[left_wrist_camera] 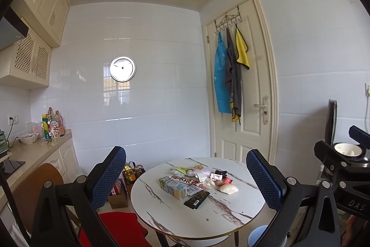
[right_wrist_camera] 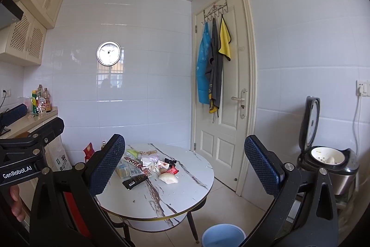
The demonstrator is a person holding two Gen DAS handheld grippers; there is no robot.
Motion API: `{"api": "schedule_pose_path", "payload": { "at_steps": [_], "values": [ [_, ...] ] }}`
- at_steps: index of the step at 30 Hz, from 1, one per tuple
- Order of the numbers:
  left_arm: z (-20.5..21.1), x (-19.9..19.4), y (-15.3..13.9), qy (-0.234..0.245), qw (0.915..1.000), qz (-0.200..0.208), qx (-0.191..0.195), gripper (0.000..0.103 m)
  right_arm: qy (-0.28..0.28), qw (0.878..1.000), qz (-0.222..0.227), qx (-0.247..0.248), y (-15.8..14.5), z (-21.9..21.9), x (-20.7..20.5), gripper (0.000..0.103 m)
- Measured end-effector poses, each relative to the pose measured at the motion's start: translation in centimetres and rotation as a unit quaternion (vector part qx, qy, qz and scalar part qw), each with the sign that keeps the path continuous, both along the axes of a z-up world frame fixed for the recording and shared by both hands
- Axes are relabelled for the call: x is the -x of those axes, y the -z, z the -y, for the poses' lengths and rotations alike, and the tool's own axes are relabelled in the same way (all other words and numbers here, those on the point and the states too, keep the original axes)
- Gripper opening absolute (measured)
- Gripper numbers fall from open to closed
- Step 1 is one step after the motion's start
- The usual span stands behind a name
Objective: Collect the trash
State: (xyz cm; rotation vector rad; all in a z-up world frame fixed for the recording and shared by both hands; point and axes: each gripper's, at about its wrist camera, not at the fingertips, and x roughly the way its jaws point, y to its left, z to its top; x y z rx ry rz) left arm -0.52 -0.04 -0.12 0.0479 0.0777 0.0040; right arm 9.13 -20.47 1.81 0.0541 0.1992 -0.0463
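Two grippers hang in the air short of the round white marble-patterned table (left_wrist_camera: 203, 221), and both the left gripper (left_wrist_camera: 185, 179) and the right gripper (right_wrist_camera: 183, 166) have their blue-padded fingers (right_wrist_camera: 108, 163) spread wide apart with nothing between them. Going from left to right across the tabletop, the trash sits bunched together: a pale blue and yellow drink carton (left_wrist_camera: 172, 188), a flat black wrapper (left_wrist_camera: 196, 198) touching its near side, crumpled red and white packets (left_wrist_camera: 219, 178), then a white lump (left_wrist_camera: 229, 189). Down on the floor beside the table's right edge stands a round light blue bucket (right_wrist_camera: 223, 235).
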Motion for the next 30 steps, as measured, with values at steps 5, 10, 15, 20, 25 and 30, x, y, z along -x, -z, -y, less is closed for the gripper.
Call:
{"api": "schedule_pose_path", "payload": {
  "at_steps": [5,10,15,20,25,30],
  "values": [
    [-0.12,0.03,-0.01,0.000,1.0000,-0.001,-0.001,0.102,-0.001,1.000,0.002,0.000,-0.02,0.08,0.05,0.103],
    [-0.01,0.03,-0.09,-0.002,1.0000,0.000,-0.002,0.102,0.000,1.000,0.002,-0.001,-0.08,0.15,-0.02,0.103],
    [0.08,0.10,-0.19,0.000,1.0000,0.000,-0.004,0.102,0.001,1.000,0.002,-0.001,-0.09,0.18,-0.02,0.103],
    [0.05,0.11,-0.21,0.000,1.0000,-0.001,-0.005,0.102,0.000,1.000,0.002,-0.001,-0.07,0.21,-0.04,0.103],
    [0.13,0.05,-0.23,-0.002,1.0000,-0.001,-0.007,0.102,0.000,1.000,0.002,-0.001,-0.07,0.20,0.03,0.103],
    [0.19,0.04,-0.30,-0.002,1.0000,-0.001,-0.007,0.102,0.000,1.000,0.002,-0.001,-0.06,0.19,0.03,0.103]
  ]
}}
